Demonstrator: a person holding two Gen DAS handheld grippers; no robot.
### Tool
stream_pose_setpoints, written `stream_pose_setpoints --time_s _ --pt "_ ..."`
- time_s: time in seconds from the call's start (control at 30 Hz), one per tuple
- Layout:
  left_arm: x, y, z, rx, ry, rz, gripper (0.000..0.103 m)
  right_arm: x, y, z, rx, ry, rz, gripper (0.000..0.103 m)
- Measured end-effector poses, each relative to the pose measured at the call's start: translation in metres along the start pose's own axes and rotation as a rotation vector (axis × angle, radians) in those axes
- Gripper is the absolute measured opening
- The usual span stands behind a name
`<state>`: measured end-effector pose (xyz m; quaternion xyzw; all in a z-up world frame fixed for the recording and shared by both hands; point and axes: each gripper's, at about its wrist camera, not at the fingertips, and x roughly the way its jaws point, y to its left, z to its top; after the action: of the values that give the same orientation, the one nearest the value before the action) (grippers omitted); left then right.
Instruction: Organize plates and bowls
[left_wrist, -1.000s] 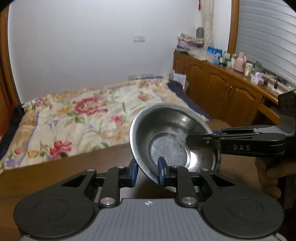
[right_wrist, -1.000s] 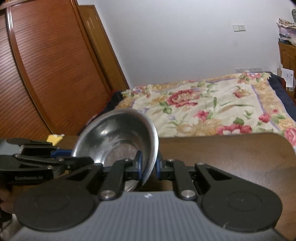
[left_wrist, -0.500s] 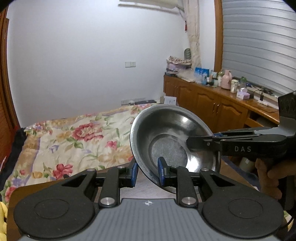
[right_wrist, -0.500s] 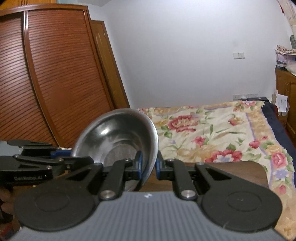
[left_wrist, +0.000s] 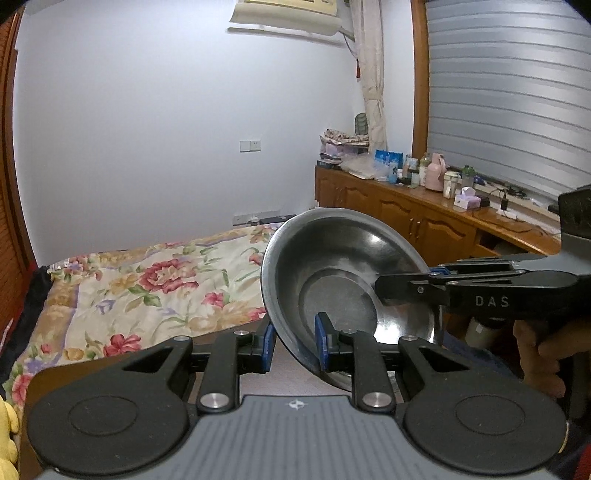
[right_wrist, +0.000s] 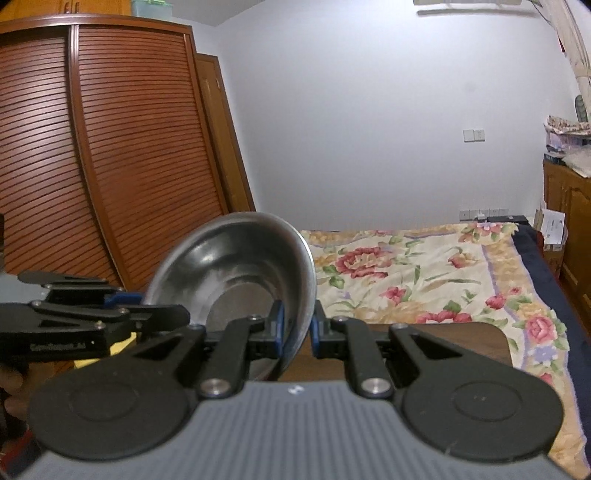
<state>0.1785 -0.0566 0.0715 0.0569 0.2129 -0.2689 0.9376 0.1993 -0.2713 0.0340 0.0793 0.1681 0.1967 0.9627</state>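
Stainless steel bowl (left_wrist: 343, 284) is carried clear of the wooden table (right_wrist: 436, 343), tilted on edge, with both grippers clamped on its rim at opposite sides. The left gripper (left_wrist: 293, 347) has its blue pads (left_wrist: 322, 345) nearly together, with the bowl wall pinched between them at the lower rim. The right gripper (right_wrist: 295, 328) is closed almost fully on the opposite rim; in the left wrist view it enters from the right edge, and the person's hand (left_wrist: 543, 350) shows behind its body.

The bowl's open face is turned toward the left wrist camera, and the rim runs across both gripper axes. The bowl is empty: only a flat base and reflections show inside.

Judgement: the bowl is in transit, and the placing step is not yet done. No stack, rack or other dish is visible in either view, so the destination cannot be told. Both hands are equally committed; release should be taken together, or the bowl could pivot on the remaining pinch.
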Motion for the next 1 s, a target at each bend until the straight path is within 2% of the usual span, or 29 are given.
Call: stream_pose_setpoints --time_s 0.43,0.77,1.0 --pt "-0.028 -0.018 -0.017 -0.031 -0.007 -0.034 0.024 -0.035 0.011 -0.017 0.005 0.008 -0.007 0.016" --pt "-0.038 -0.029 -0.042 -0.049 0.004 -0.045 0.024 -0.048 0.014 -0.038 0.021 0.028 -0.011 0.016" --pt "-0.039 -0.033 -0.070 -0.057 0.056 -0.047 0.024 -0.051 0.018 -0.059 0.025 0.062 -0.010 0.016"
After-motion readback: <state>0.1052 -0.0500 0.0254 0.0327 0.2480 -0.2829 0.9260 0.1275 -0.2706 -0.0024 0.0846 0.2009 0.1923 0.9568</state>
